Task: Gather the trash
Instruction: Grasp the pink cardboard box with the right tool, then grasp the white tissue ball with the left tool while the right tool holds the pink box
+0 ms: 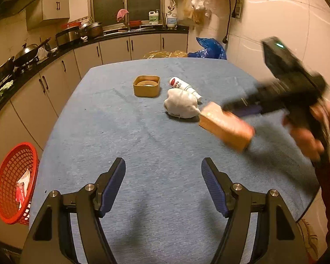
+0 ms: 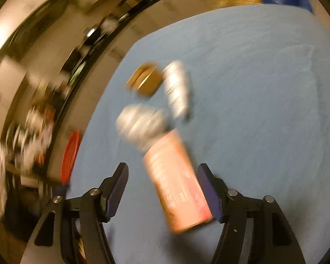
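The left gripper [image 1: 163, 171] hovers over the near part of the blue table [image 1: 125, 136], its jaws spread wide with only cloth between them. Farther along the table lie the bits of trash: a tan square tub [image 1: 146, 85] standing open side up, a white bottle [image 1: 184, 87] lying on its side just right of the tub, and a crumpled white wad [image 1: 180, 106] just in front of the bottle, touching or nearly touching it. To the right of the wad is an orange-pink carton [image 1: 226, 125], blurred, with one end close by the wad. The right gripper [image 2: 162, 176] comes in from the right in a hand [image 1: 308, 129]; in its own view the jaws stand apart with the carton between them. The carton lies against or right beside the right-hand pad [image 2: 209, 193], while a clear gap shows at the left-hand pad [image 2: 118, 189], so the jaws do not pinch it. Whether the carton rests on the table or hangs just above it I cannot tell through the blur. A red basket [image 1: 15, 182] with some scraps in it sits off the table's left edge, low beside the cabinets [image 1: 61, 74].
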